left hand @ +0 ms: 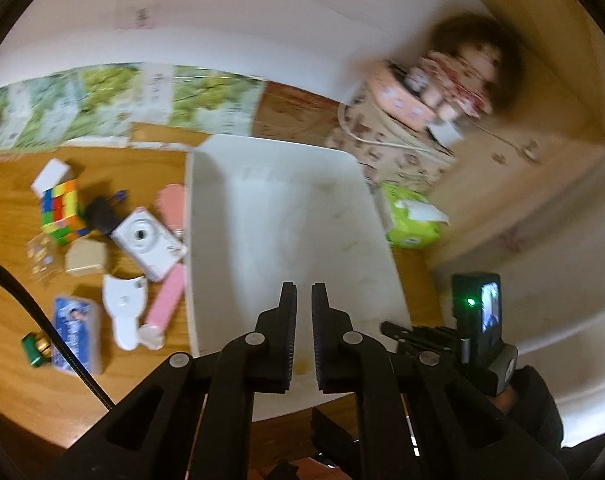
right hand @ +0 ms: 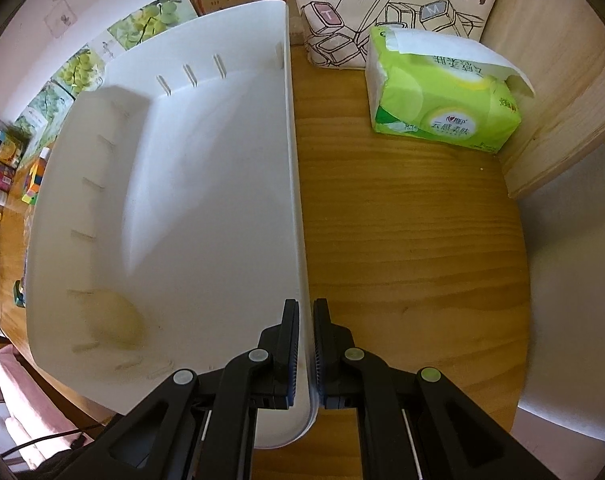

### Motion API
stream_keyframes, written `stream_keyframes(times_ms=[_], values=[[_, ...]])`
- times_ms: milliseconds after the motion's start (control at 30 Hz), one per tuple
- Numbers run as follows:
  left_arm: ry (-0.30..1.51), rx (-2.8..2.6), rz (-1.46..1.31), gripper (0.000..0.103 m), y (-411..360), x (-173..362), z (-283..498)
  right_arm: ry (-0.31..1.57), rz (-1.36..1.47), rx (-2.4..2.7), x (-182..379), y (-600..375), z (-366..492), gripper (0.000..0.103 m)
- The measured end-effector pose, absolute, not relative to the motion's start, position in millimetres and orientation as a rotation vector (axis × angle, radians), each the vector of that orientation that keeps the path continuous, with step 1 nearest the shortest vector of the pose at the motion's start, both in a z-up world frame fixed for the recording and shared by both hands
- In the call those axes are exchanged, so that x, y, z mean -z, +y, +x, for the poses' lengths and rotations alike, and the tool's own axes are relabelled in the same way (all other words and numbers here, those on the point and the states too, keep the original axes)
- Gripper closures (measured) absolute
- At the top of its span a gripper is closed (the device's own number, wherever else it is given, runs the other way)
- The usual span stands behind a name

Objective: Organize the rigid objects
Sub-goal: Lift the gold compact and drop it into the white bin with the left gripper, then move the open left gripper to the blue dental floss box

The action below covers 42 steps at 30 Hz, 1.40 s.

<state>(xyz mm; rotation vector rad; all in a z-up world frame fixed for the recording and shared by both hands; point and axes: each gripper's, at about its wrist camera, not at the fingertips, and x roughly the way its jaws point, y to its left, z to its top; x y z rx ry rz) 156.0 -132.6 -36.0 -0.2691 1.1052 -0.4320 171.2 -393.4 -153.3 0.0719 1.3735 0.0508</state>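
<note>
Left wrist view: nearest, black left claw [left hand: 303,292], jaws together on nothing, hanging above the near end of a large white plastic bin [left hand: 286,216], empty as far as visible. Off to the left on the wooden desk [left hand: 10,216], beside the bin's left wall, a cluster waiting to be sorted: white compact camera [left hand: 148,244], multicoloured puzzle cube [left hand: 62,212], two pink flat pieces [left hand: 166,300], white cat-shaped plastic piece [left hand: 124,306], small beige box [left hand: 84,262], blue-and-white packet [left hand: 76,334]. All apart from the claw. Right claw [left hand: 398,330] partly seen at the bin's right rim.

Right wrist view: closest, black right claw [right hand: 306,308], clamped on the bin's [right hand: 206,184] right wall near the near corner, one jaw inside and one outside. Green tissue pack [right hand: 438,96] and printed canvas bag [right hand: 390,12] at the desk's [right hand: 402,240] far right corner.

Judged step: bin steadied, first pick not yet begun. Next move: opening the left jaws, swinging left over the cluster, probably the camera first.
</note>
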Motion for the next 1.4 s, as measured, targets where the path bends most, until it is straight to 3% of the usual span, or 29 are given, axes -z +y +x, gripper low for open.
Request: stream_keyframes(times_ms=[500, 1400], values=[[1.005, 0.328, -0.140, 0.094, -127.5, 37.7, 131.0, 1.371, 0.050, -0.051, 154.4, -388.7, 171.8, 0.096], [1.165, 0.071, -0.229, 0.088, -28.3, 79.8, 94.8, 1.387, 0.072, 0.039, 158.7, -375.2, 157.8, 0.095]])
